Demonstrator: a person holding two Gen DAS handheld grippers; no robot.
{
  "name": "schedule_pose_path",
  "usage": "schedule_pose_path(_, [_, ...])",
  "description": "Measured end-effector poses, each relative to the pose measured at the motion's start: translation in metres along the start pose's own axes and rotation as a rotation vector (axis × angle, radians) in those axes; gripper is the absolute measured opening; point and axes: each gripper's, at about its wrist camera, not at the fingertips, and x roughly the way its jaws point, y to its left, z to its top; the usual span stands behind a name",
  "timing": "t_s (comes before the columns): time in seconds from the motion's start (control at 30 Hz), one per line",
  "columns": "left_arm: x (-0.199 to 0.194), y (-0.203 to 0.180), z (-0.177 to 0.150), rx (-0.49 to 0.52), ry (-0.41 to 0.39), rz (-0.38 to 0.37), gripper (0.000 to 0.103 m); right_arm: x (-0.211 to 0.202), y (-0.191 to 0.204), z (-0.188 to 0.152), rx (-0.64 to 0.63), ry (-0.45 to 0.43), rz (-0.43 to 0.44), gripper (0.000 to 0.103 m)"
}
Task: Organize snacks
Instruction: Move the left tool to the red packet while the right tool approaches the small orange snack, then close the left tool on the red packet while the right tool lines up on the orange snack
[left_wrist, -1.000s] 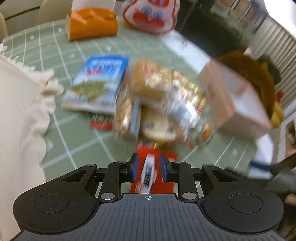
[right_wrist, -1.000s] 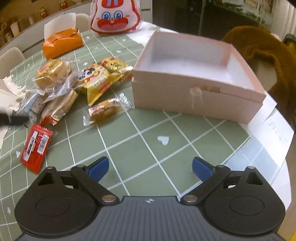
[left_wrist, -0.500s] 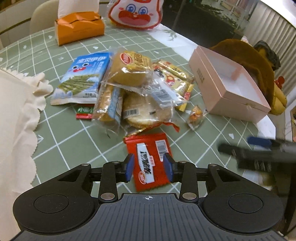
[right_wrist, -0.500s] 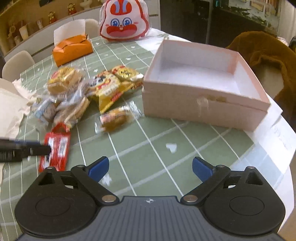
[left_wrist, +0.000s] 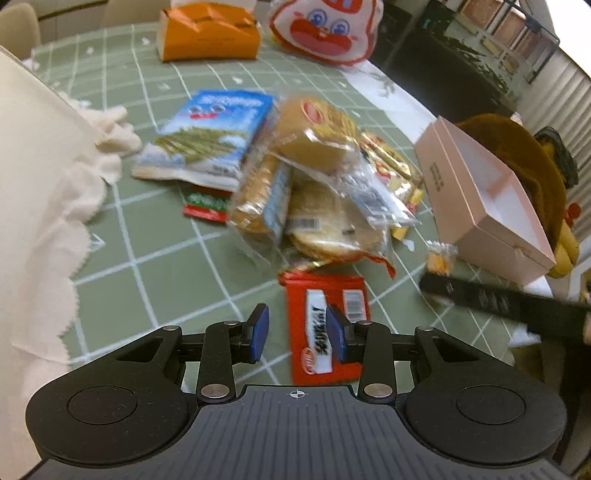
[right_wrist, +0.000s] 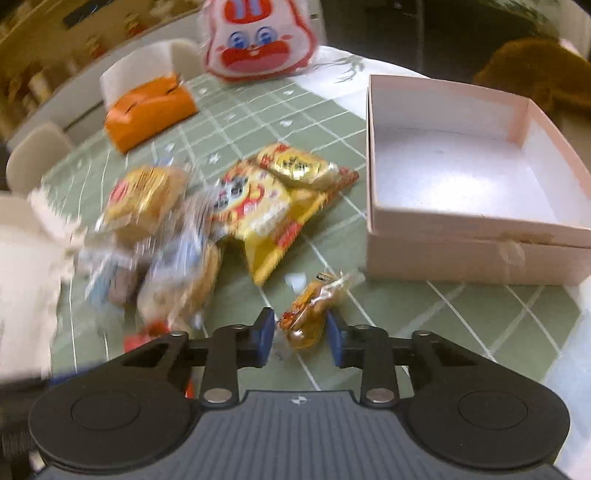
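Your table (left_wrist: 122, 258) wears a green cloth with a white grid. Toward its far edge sit an orange tissue box (left_wrist: 208, 33) and a rabbit-face bag (left_wrist: 325, 31). Mid-table you have a heap of wrapped snacks (left_wrist: 314, 195), a blue packet (left_wrist: 207, 136) and a red packet (left_wrist: 327, 328). The open pink box (right_wrist: 469, 184) stands by the right edge, a small wrapped cake (right_wrist: 312, 310) near it.
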Motion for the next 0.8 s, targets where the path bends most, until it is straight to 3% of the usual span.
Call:
schedule_pose_path(0.17, [0.008, -0.025, -0.002, 0.103, 0.008, 0.015, 0.040, -0.022, -0.029, -0.023, -0.017, -0.004, -0.045, 0.027])
schedule_pose_path(0.43, [0.023, -0.080, -0.017, 0.370, -0.010, 0.045, 0.045, -0.040, -0.064, -0.044, -0.017, -0.016, -0.068, 0.029])
schedule_pose_path(0.7, [0.027, -0.101, -0.028, 0.499, -0.013, 0.005, 0.047, -0.045, -0.079, -0.048, -0.005, -0.061, -0.131, 0.056])
schedule_pose_path(0.8, [0.027, -0.092, -0.024, 0.450, -0.003, -0.018, 0.050, -0.048, -0.085, -0.047, 0.016, -0.072, -0.146, 0.057])
